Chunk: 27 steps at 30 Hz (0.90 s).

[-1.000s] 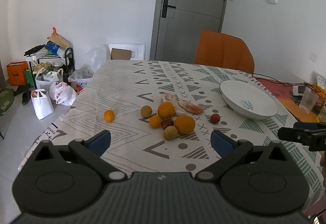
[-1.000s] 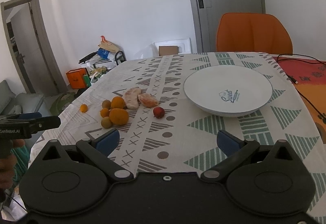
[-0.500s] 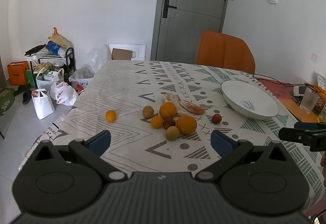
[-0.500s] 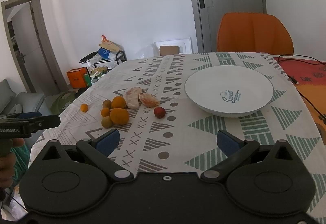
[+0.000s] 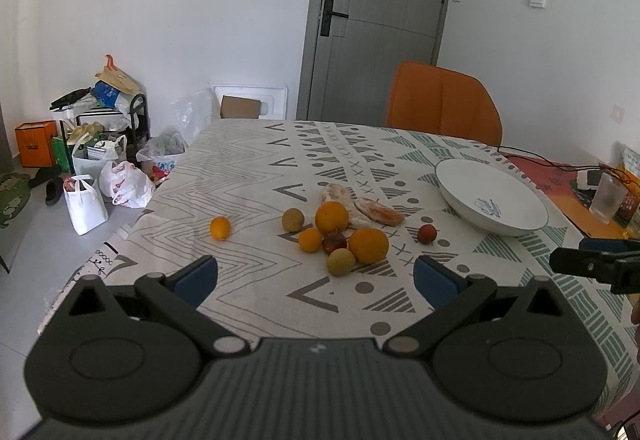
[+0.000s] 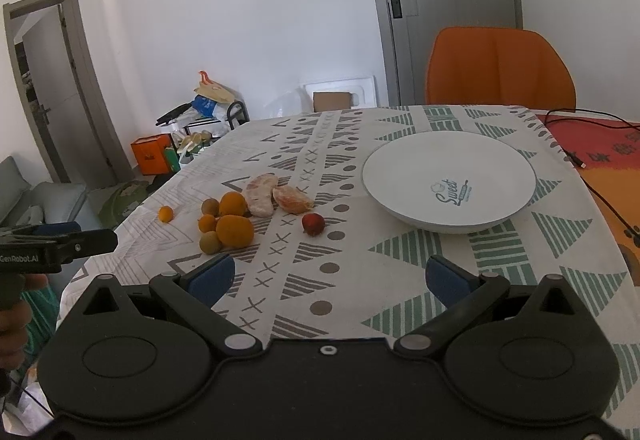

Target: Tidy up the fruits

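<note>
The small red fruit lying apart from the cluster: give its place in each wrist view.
Left wrist view: small red fruit, right of centre, between the fruit cluster and the white bowl.
Right wrist view: small red fruit, at centre, right of the cluster, left of the bowl.
Shared landmark: the orange chair behind the table.

Left gripper (image 5: 316, 275) and right gripper (image 6: 330, 278) both level, fingers spread wide, nothing between them.

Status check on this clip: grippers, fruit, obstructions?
Left gripper and right gripper open, empty, short of the fruit. Oranges and small fruits loose on patterned tablecloth; white ceramic bowl empty. Nothing in the way.
</note>
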Available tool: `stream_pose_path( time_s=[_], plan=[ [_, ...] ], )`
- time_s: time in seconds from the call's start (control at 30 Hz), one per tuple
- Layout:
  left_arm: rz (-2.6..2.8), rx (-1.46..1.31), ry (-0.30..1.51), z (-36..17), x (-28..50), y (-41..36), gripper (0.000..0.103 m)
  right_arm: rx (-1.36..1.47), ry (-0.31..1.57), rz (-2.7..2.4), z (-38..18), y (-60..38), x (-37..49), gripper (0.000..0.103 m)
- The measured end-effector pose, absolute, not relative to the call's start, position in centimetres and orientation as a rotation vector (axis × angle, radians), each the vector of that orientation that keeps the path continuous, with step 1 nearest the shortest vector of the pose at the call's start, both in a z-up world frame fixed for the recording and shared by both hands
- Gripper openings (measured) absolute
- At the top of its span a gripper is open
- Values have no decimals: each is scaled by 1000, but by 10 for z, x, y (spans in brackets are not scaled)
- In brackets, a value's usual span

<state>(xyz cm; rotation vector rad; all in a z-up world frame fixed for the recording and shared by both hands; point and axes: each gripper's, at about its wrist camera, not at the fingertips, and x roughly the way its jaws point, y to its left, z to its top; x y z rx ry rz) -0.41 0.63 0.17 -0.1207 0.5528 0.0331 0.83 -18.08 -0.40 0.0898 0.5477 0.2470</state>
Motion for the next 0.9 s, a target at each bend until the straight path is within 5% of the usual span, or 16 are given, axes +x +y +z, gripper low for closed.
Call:
stream_pose_path(
  time_s=[0.9],
  plan=[
    [18,-129,569,-29,19,7,102,105,584,310,-11,-177,30,103]
  ],
)
